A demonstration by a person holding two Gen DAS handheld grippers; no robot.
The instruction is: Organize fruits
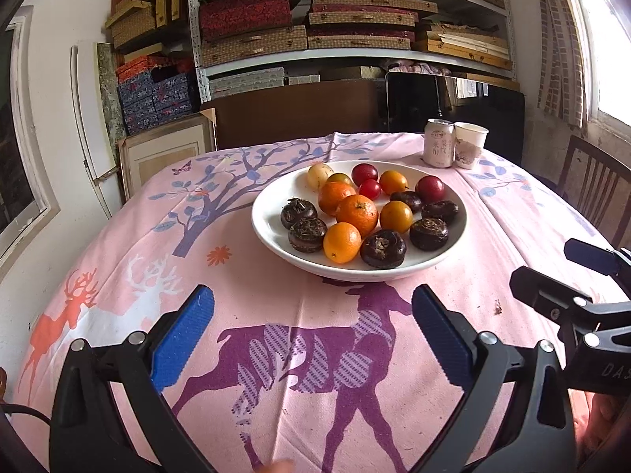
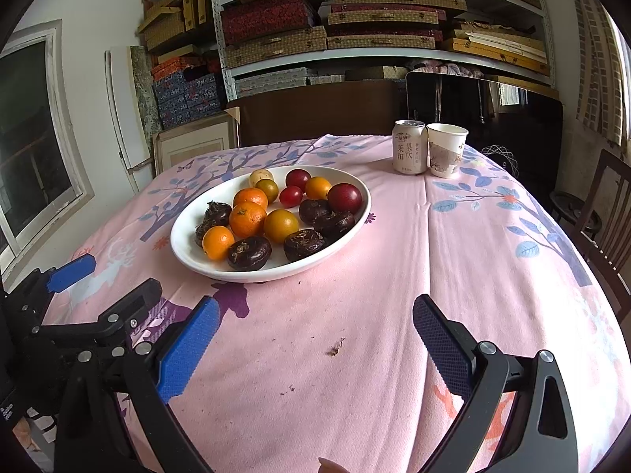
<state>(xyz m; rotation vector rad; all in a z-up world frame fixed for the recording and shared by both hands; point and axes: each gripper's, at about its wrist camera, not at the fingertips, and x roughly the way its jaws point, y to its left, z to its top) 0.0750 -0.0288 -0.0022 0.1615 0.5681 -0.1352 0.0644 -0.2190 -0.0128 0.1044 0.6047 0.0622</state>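
A white bowl (image 1: 272, 232) (image 2: 185, 248) on the pink tablecloth holds oranges (image 1: 357, 214) (image 2: 247, 218), dark water chestnuts (image 1: 382, 248) (image 2: 249, 252), and small red (image 1: 432, 188) (image 2: 344, 198) and yellow tomatoes (image 1: 395, 216) (image 2: 280, 226). My left gripper (image 1: 313, 303) hovers open over the cloth, just in front of the bowl, with nothing between its blue pads. Over bare cloth to the right of the bowl, my right gripper (image 2: 315, 311) is open and holds nothing. Each gripper shows at the edge of the other's view.
A drink can (image 1: 438, 142) (image 2: 409, 147) and a paper cup (image 1: 470, 144) (image 2: 446, 149) stand at the table's far side. Wooden chairs (image 1: 595, 189) (image 2: 607, 216) stand to the right. Shelves of boxes (image 1: 355, 19) fill the back wall. Small crumbs (image 2: 336, 349) lie on the cloth.
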